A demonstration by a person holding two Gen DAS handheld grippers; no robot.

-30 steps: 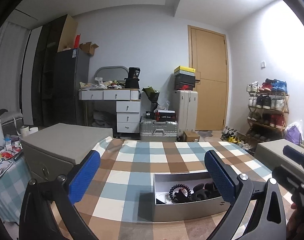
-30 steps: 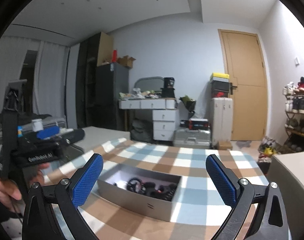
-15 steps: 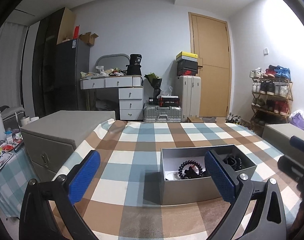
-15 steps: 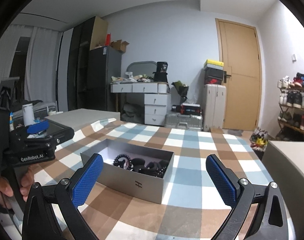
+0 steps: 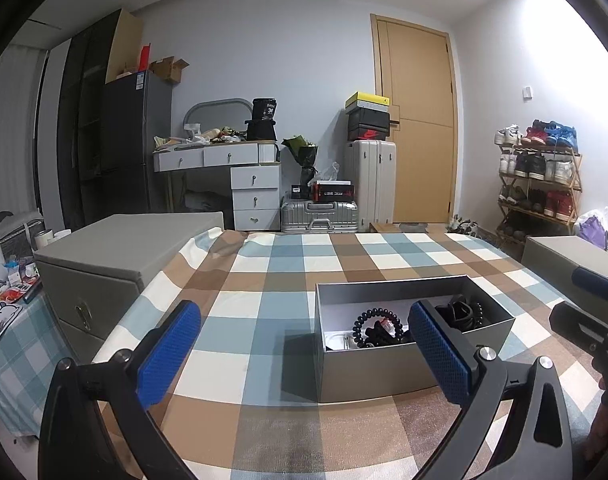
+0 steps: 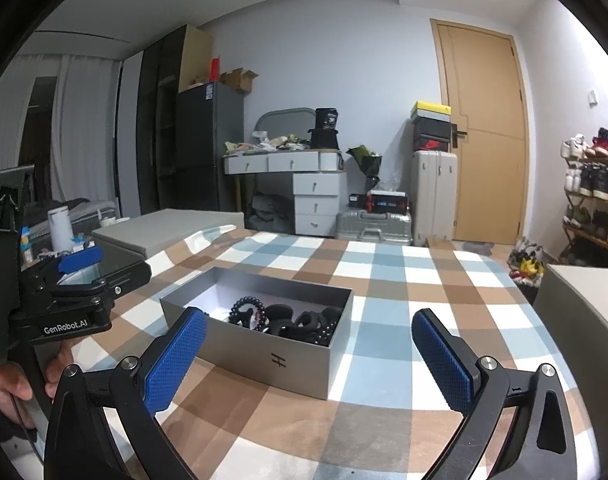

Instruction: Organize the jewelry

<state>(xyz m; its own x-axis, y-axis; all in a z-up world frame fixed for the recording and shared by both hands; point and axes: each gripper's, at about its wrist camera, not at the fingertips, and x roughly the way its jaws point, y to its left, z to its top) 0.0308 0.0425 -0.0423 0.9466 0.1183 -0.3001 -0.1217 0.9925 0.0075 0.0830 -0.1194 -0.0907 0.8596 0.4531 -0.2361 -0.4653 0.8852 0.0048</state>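
While the room behind holds a wooden door [image 5: 417, 120], a shoe rack [image 5: 537, 184] and a white drawer unit [image 5: 256, 196], the largest surface in both views is the table [image 5: 264, 312], covered by a cloth checked in blue, brown and cream. To its left side stands a grey cabinet [image 5: 116, 256], just beside the table edge.

On the cloth rests the grey box [image 6: 264, 344], an open, lidless rectangular tray with matte grey outer walls and a pale inner floor; a small dark mark is printed on the long wall seen from the right wrist. It sits toward the near half of the table, right of centre in the left wrist view and left of centre in the right wrist view.

Inside the box lies the jewelry [image 6: 288, 318]: a tangle of black pieces gathered against one end. A bracelet of round black beads [image 5: 373, 314] forms a loop on top of the heap, and a small red spot shows among the beads. The remaining pieces are dark, rounded shapes whose kind cannot be told.

The left gripper [image 5: 304, 354] is held above the near table edge with its blue-padded fingers [image 5: 170, 354] spread wide, empty; its right finger overlaps the box in view. The right gripper [image 6: 309, 360] is likewise spread wide and empty, the box framed between its fingers.
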